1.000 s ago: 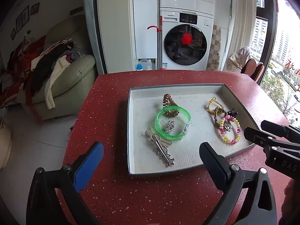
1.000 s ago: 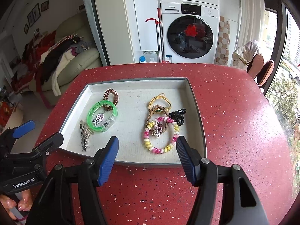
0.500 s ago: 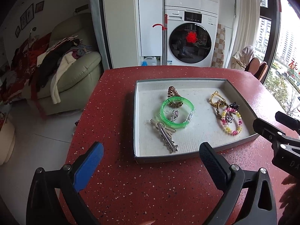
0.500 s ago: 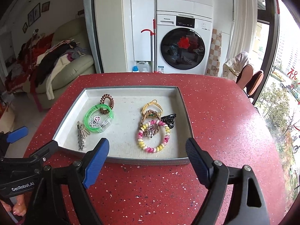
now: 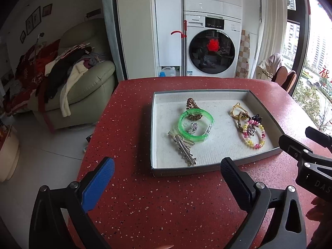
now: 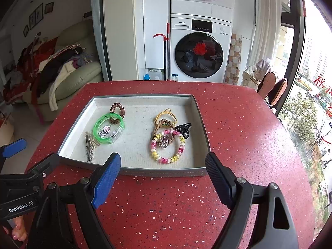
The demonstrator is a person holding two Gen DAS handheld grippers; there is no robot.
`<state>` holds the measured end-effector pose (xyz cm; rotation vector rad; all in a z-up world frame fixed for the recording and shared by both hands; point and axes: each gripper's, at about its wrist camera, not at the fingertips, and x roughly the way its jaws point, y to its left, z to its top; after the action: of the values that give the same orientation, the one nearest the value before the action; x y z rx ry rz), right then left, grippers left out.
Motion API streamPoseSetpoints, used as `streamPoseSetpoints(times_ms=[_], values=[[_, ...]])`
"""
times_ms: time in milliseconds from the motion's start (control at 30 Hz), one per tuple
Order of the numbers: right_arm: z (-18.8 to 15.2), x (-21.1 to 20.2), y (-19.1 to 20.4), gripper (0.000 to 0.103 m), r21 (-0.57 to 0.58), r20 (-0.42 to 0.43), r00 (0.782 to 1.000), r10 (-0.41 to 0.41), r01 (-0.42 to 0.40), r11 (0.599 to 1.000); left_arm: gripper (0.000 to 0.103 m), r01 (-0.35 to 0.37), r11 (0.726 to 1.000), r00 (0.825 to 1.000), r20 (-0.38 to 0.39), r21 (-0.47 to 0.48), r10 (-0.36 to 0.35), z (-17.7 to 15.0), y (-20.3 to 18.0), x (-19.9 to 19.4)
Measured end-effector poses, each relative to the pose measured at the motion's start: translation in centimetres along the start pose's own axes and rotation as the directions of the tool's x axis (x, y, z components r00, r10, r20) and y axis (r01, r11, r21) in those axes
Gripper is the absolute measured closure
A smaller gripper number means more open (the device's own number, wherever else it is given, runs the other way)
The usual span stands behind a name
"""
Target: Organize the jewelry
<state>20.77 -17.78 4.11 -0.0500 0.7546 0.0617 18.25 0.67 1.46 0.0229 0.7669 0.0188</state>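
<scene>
Grey tray (image 6: 132, 171) is set on the red tabletop (image 6: 238, 124), jewelry all inside it. Clock directions are as seen in the right wrist view.

Around 9 o'clock in the tray: a green bangle (image 6: 109, 128) lies flat, with a small charm (image 6: 104, 130) inside its ring. A brown coil tie (image 6: 117, 113) is overlapped by the bangle's 12 o'clock edge. Silver clips (image 6: 89, 147) lie at the bangle's 7 o'clock, touching it.

Around 3 o'clock in the tray: a pink-yellow coil bracelet (image 6: 167, 147) is seen, with a silvery piece (image 6: 164, 141) inside it. A braided cord (image 6: 164, 124) and a yellow loop (image 6: 166, 115) are stacked at its 12 o'clock. A black claw clip (image 6: 183, 129) sits at its 2 o'clock, near the tray wall.

Right gripper (image 6: 164, 171) is held over the tray's 6 o'clock wall, jaws spread wide after having just been opening; nothing is gripped and nothing lies between the pads.

Left gripper (image 5: 167, 177) is held over bare tabletop at the tray's near corner, jaws wide apart, nothing held. It is also seen at 8 o'clock in the right wrist view, and the right one at 3 o'clock in the left wrist view.
</scene>
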Motion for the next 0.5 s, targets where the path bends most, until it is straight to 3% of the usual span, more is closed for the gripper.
streamPoseSetpoints(times_ms=[500], values=[[-1.1, -0.8, 0.0, 0.017, -0.005, -0.004, 1.000, -0.010, 0.010, 1.000, 0.000, -0.007, 1.000, 1.000, 0.009, -0.005, 0.007, -1.3, -0.2, -1.1]])
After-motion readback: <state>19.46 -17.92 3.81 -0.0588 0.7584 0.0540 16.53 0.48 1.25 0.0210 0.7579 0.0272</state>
